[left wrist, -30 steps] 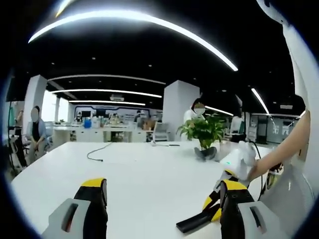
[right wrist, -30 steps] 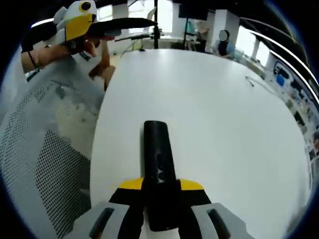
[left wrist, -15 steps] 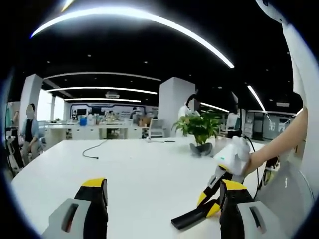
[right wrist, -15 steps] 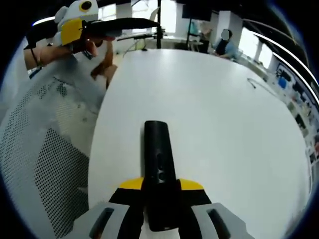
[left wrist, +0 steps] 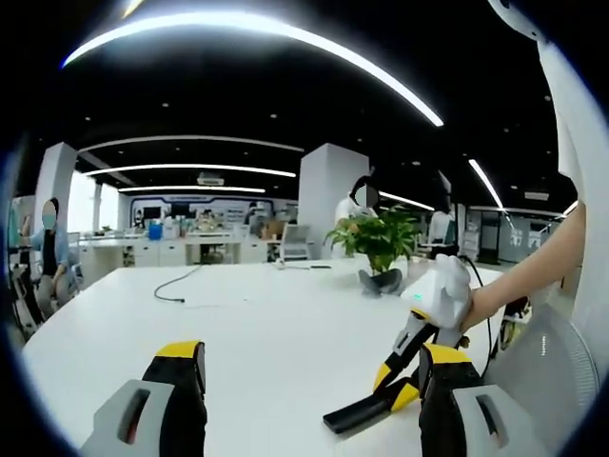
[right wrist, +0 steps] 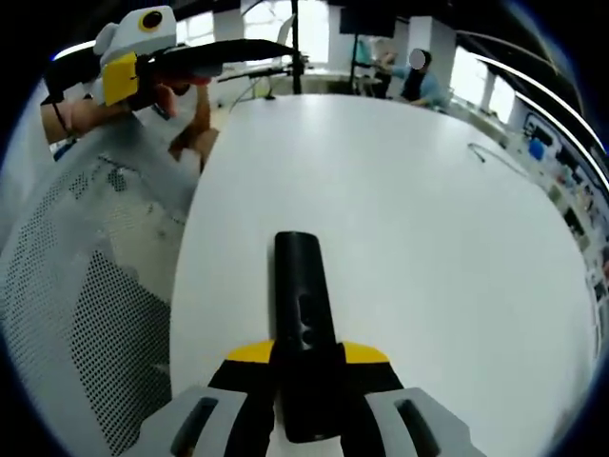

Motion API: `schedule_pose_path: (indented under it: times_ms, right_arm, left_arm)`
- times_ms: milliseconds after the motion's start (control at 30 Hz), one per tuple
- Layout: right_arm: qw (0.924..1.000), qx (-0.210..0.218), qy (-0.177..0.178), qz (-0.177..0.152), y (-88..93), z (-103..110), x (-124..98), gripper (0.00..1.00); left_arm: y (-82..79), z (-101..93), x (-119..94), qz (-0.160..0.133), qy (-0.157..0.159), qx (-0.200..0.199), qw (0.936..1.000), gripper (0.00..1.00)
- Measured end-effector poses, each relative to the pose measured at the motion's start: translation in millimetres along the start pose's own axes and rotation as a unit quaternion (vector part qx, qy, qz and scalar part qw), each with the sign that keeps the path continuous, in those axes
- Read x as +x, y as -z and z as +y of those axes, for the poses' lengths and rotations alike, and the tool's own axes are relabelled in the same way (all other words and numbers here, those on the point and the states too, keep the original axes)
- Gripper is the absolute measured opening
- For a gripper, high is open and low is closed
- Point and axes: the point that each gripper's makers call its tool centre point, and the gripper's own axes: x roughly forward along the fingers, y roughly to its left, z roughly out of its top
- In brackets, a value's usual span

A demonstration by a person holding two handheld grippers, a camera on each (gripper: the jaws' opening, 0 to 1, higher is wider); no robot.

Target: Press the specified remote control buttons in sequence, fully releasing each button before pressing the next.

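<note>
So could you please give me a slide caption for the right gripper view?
Right gripper holding a black remote over the white table.

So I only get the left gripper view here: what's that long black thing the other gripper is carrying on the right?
Observer: A slim black plastic remote control, clamped lengthwise in the right gripper, with its far end out over the white table.
Operator: And where is my own gripper?
Observer: The left gripper is held in a hand off the table's edge, on the side where a grey mesh chair stands.
Operator: Is anything pressing a button?
Observer: No. The remote's top face is bare, and the left gripper is well apart from it.
</note>
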Motion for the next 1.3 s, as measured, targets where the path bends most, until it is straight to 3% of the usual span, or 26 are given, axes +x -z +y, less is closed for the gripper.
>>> schedule_pose_path:
  times_ms: [267, 1300]
  right_arm:
    - [0.9995, -0.029, 0.005, 0.013, -0.5, -5.7, 2.0, 0.21]
    - [0.9990, -0.035, -0.001, 0.028, -4.4, -65.6, 2.2, 0.21]
  left_arm:
    - [2.2, 0.8, 0.2, 0.005, -0.001, 0.000, 1.0000, 0.96]
    - [11.7, -0.3, 2.5, 0.031, 0.002, 0.003, 0.9995, 0.95]
